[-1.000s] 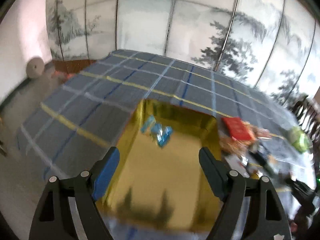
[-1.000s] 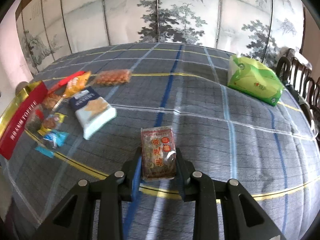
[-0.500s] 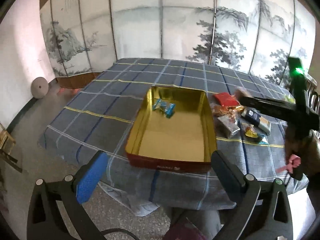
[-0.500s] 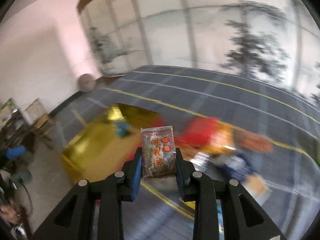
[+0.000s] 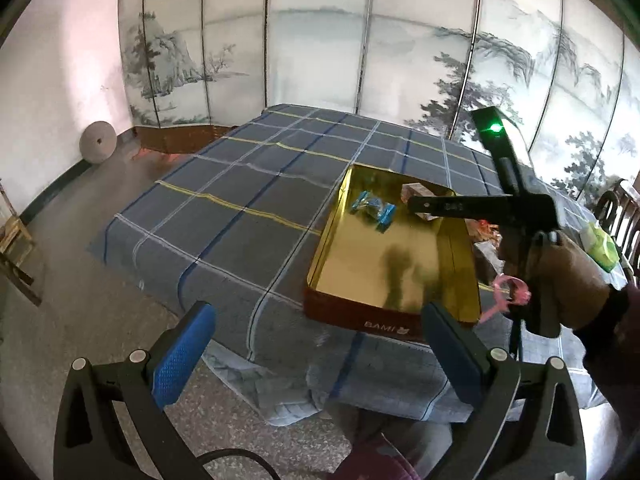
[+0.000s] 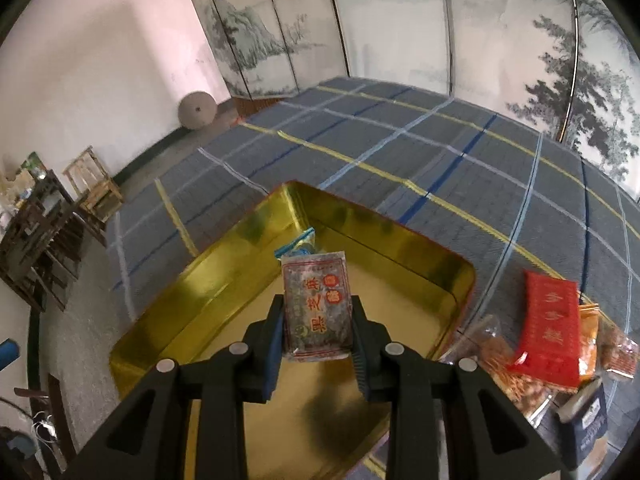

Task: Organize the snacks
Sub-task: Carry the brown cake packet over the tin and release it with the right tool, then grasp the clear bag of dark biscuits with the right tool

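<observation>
1. So far only a small share of the snacks is put away: a few blue-wrapped candies [image 5: 374,209] lie at the far end of the gold tin [image 5: 320,252], and the rest of its floor is bare.
2. Next in line is the dark snack packet [image 6: 316,306] with red characters, clamped between the closed-in fingers of the right gripper [image 6: 316,322], which hangs over the tin's inside, not yet set down.
3. Meanwhile the left gripper [image 5: 316,344] has its jaws spread wide after just opening, with nothing between them; it hovers off the near edge of the plaid-covered table [image 5: 224,184], short of the tin.
4. Still to sort is a cluster just beside the tin's right wall: a red packet [image 6: 550,332], orange-wrapped snacks [image 6: 588,332], a clear bag of brown pieces [image 6: 500,364] and a dark blue packet [image 6: 584,420].
5. My judgement: early stage, one release pending, several picks left.
</observation>
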`<state>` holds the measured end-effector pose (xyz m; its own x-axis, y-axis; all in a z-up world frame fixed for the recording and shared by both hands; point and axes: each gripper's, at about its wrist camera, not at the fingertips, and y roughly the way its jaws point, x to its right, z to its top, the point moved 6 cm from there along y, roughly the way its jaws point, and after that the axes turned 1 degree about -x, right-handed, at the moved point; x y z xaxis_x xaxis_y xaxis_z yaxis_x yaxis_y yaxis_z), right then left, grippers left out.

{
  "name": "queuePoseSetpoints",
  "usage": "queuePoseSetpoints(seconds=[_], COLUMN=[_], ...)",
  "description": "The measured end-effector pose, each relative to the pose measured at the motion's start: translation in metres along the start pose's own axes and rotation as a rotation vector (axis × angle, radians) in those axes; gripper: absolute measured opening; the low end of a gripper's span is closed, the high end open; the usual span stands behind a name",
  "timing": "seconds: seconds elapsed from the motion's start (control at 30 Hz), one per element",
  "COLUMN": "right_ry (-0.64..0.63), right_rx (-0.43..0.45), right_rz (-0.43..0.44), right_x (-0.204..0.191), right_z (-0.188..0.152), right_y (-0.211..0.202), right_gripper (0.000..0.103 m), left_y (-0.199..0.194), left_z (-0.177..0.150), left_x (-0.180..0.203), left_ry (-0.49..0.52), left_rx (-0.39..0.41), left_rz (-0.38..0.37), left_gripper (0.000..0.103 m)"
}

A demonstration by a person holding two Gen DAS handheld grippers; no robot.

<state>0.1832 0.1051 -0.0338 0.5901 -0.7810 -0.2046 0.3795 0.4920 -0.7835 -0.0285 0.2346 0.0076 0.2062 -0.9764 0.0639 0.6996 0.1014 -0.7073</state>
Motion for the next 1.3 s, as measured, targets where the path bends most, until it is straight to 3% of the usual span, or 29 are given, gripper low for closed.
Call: queuePoseSetpoints(seconds=[0.27, 0.3, 0.37, 0.5, 0.6, 0.73, 0.87, 1.1, 1.3], right_ry=[0.013, 0.016, 0.040, 0.055, 0.030, -0.059, -0.043, -0.061, 0.001], right_rx=[0.007, 0.022, 0.072, 0.126, 0.145, 0.085, -0.002, -0.037, -0.078], right_rz=[-0.031, -0.033, -0.015, 0.004, -0.024, -0.128, -0.140, -0.133, -0.124], right_x=[-0.001, -0.001, 0.004, 0.014, 0.027, 0.052, 0.072, 0.068, 0.078], right_z=[0.005, 0.006, 0.009, 0.013, -0.007, -0.061, -0.099, -0.097, -0.092], right_y=[0.016, 0.014, 0.002, -0.027, -0.063, -0.094, -0.092, -0.066, -0.035], right_gripper=[0.031, 0.038, 0.050, 0.051, 0.051, 0.051, 0.051, 0.051, 0.051], left_y=[0.004, 0.004, 0.006, 0.001, -0.008, -0.007, 0.001, -0.002, 0.005], left_z=[-0.003, -0.004, -0.004, -0.004, -0.002, -0.003, -0.009, -0.010, -0.010], left_x=[0.002, 0.002, 0.002, 0.005, 0.007, 0.013, 0.030, 0.038, 0.044], left_ry=[0.019, 0.014, 0.000, 0.011, 0.035, 0.027, 0.048, 0.085, 0.088], left_rx=[-0.015, -0.018, -0.027, -0.013, 0.029, 0.027, -0.025, -0.024, -0.055], left_rz=[-0.028, -0.029, -0.038, -0.035, -0.026, -0.068, -0.099, -0.077, -0.073], left_gripper=[0.101, 0.101, 0.101, 0.101, 0.101, 0.101, 0.101, 0.101, 0.101])
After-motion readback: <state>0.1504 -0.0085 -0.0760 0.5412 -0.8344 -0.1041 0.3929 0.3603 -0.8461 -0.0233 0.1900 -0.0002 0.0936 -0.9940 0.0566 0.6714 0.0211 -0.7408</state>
